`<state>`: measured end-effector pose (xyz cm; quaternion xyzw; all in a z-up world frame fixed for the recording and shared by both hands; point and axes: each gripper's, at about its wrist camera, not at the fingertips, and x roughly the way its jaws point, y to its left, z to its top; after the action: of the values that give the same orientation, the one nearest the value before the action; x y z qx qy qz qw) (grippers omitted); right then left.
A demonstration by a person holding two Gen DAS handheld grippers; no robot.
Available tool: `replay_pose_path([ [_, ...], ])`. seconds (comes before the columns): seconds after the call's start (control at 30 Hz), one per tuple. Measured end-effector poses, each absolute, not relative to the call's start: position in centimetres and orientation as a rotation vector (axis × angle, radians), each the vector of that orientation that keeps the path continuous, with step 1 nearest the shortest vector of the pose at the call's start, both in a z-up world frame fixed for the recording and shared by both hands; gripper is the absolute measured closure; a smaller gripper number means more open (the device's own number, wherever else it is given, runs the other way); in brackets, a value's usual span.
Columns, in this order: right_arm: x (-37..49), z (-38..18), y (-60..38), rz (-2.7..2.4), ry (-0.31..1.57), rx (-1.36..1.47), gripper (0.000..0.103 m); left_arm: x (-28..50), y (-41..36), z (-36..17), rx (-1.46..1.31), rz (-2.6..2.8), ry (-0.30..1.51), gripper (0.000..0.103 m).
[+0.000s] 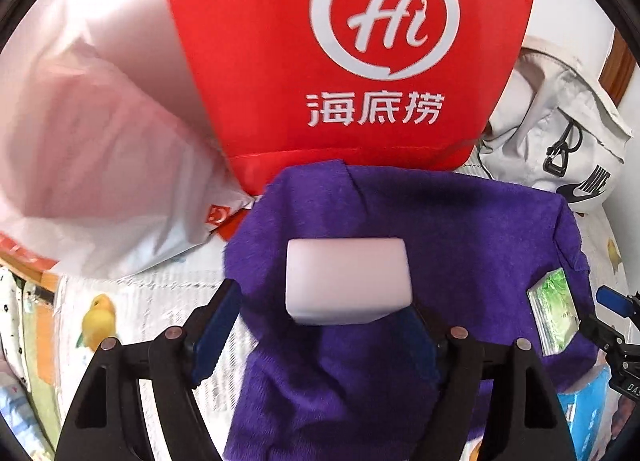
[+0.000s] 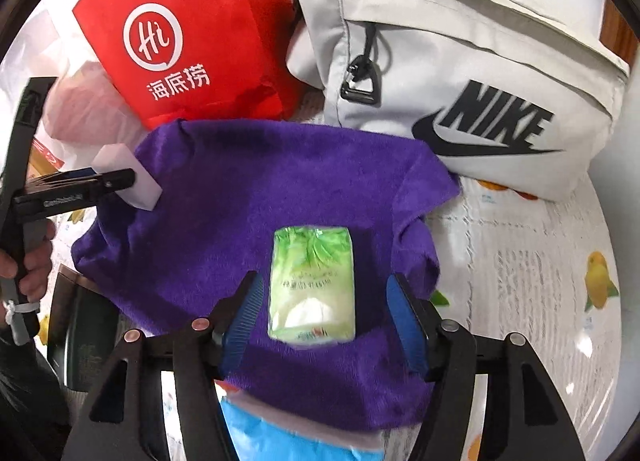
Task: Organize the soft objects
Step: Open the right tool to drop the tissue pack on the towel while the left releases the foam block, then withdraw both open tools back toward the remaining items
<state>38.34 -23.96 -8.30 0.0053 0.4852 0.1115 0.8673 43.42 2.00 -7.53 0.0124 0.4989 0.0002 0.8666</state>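
A purple fleece cloth [image 1: 460,245] lies spread on the patterned table cover; it also shows in the right wrist view [image 2: 256,189]. A white sponge block [image 1: 348,281] rests on the cloth between the wide-apart fingers of my left gripper [image 1: 320,325], which do not clamp it. In the right wrist view the sponge [image 2: 128,177] sits at the left gripper's fingertips. A green tissue pack [image 2: 312,285] lies on the cloth between the open fingers of my right gripper [image 2: 324,317]; it also shows in the left wrist view [image 1: 554,309].
A red paper bag [image 1: 340,53] with a white logo stands behind the cloth, a white plastic bag [image 1: 92,149] to its left. A grey Nike bag [image 2: 460,73] lies at the back right. A blue pack [image 2: 280,437] pokes out under the cloth's near edge.
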Motion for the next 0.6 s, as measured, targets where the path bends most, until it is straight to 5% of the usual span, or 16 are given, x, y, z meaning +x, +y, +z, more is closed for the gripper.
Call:
replay_pose_path([
  [0.17,36.0,-7.1,-24.2,0.214,0.984,-0.004,0.031,41.2,2.5,-6.1,0.042,0.017,1.02,0.027],
  [0.6,27.5,-4.0,-23.7,0.239,0.85,-0.024,0.031,30.9,3.6,-1.2,-0.017,-0.034,0.894,0.027],
])
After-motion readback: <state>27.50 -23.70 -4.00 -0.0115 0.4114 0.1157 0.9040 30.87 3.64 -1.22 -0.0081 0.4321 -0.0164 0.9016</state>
